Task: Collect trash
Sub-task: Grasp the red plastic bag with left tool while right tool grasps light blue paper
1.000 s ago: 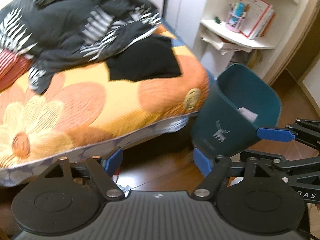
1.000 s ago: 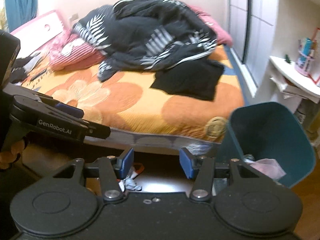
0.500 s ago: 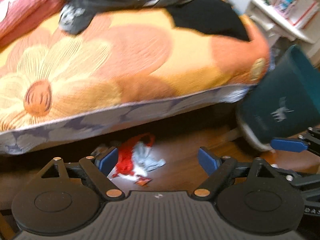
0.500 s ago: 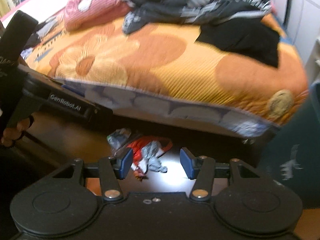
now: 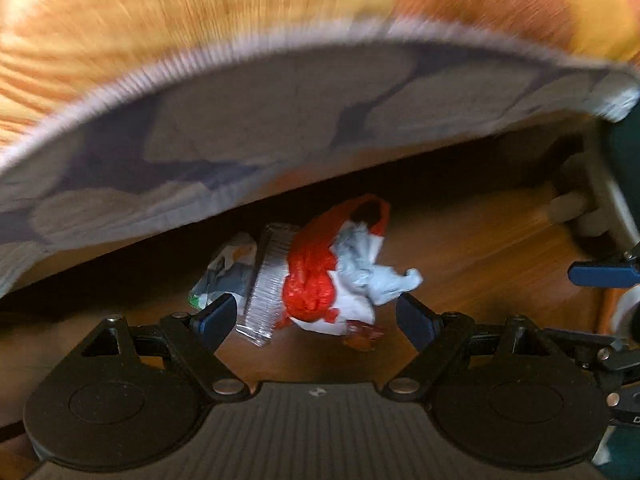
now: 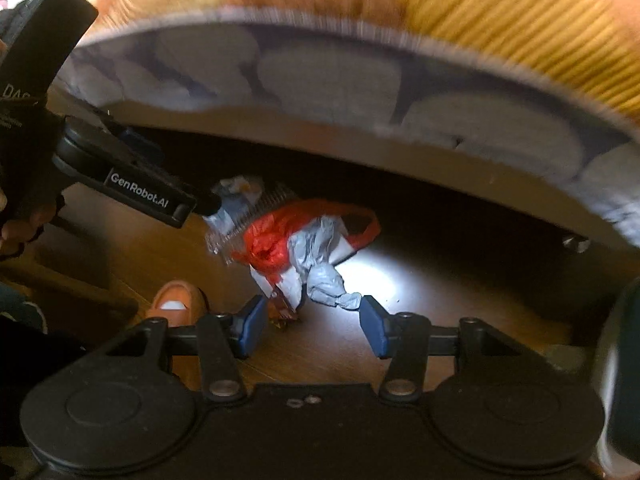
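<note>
White lettering reading "GenRobot.AI" runs along the black plastic arm of the left gripper [image 6: 200, 204], seen at ten o'clock in the right wrist view. Above it, at nine o'clock, the letters "DAS" stand on the black handle body [image 6: 36, 40]; smaller print beneath them is too blurred to read.

Red bag [image 5: 310, 276], orange-yellow bedspread [image 5: 200, 12], brown floor [image 5: 480, 248].
</note>
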The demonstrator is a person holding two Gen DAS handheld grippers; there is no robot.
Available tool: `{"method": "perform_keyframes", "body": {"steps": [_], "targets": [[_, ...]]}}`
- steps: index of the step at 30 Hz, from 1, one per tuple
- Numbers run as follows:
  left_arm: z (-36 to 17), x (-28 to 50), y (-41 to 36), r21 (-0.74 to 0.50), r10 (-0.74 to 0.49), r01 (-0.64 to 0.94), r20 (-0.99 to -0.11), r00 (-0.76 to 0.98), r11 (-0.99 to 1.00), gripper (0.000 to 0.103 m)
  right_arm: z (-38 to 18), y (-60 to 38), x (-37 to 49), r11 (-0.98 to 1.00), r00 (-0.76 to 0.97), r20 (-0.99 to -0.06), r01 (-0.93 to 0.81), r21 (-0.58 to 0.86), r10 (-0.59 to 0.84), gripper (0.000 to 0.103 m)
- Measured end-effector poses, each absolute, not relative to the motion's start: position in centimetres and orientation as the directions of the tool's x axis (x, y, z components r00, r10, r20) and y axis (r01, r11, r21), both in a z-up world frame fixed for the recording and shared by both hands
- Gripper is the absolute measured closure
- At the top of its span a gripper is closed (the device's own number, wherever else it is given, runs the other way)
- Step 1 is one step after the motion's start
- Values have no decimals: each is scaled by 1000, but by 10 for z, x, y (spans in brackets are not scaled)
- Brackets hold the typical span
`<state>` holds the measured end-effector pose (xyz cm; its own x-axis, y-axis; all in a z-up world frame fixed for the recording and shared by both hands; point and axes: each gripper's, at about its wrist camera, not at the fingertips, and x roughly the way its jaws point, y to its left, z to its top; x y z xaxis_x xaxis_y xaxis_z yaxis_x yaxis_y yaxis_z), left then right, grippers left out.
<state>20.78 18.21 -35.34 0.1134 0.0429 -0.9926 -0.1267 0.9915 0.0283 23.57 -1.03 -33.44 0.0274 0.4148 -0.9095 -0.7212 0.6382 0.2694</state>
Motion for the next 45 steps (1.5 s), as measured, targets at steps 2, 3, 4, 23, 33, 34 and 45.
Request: {"method": "perform_keyframes", "body": {"steps": [2, 3, 4, 23, 33, 34, 45], "targets": [[-375, 210, 187, 53, 66, -123, -993, 102, 991, 16, -355, -2, 239, 629, 6, -918, -731, 266, 396, 52], [-387, 210, 191, 55, 67, -126, -993, 93, 990, 16, -365, 3, 241, 623, 0, -924, -739, 257, 382, 52], [-399, 209, 195, 55, 67, -132, -994, 83, 990, 16, -375, 7, 243, 614, -9, -928, -748, 253, 372, 52], [-532, 195, 219, -56, -52, -201, -998, 26, 978, 17, -521, 80, 265, 510, -117, -957, -826, 241, 264, 52], [-548, 202, 213, -101, -94, -189, -994, 49, 977, 32, -550, 95, 267, 496, -147, -953, -827, 265, 264, 56], [-550, 203, 213, -97, -90, -189, -995, 48, 977, 37, -551, 96, 266, 495, -145, -953, -828, 263, 264, 56], [-541, 199, 221, -125, -114, -228, -992, 62, 966, 71, -535, 88, 258, 501, -100, -952, -831, 239, 288, 63]]}}
